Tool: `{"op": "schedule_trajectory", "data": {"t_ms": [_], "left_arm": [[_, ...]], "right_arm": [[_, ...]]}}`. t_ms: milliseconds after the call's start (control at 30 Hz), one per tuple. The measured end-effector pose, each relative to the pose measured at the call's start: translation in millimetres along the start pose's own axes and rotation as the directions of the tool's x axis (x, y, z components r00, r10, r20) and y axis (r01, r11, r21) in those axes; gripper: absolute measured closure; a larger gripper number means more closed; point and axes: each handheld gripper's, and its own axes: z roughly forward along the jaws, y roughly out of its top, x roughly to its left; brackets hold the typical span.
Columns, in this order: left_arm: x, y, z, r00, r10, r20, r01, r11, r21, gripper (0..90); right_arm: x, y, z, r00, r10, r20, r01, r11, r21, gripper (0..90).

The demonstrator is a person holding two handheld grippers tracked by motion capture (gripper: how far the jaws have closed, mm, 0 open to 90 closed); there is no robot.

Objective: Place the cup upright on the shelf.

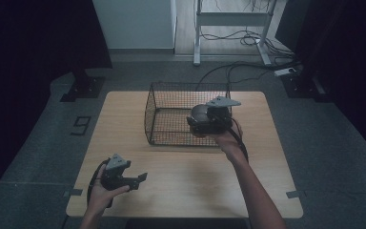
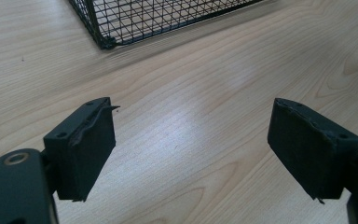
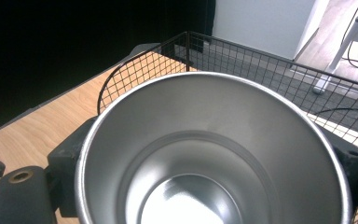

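High view, right hand-held gripper clamping steel cup over wire basket, left hand-held gripper wide, low above table.

The left gripper rests low with fingers spread wide; the right gripper, arm outstretched, is clamped.

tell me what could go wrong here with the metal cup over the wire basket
1. The right gripper holds the smooth metal cup only by its sides, so it could slip or tip in the jaws.
2. The cup sits close to the wire basket; it might catch the rim or mesh on the way down.
3. The light basket could shift if bumped; the left gripper is open and not steadying it.
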Motion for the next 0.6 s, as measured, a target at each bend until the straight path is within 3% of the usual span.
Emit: {"op": "schedule_trajectory", "data": {"t_ms": [600], "left_arm": [[2.5, 0.1, -4.2, 1.0, -0.003, -0.001, 0.003, 0.9999, -0.011, 15.4]], "right_arm": [[-4.8, 17.1, 37.1, 1.0, -0.004, 0.008, 0.004, 0.999, 0.034, 13.4]]}}
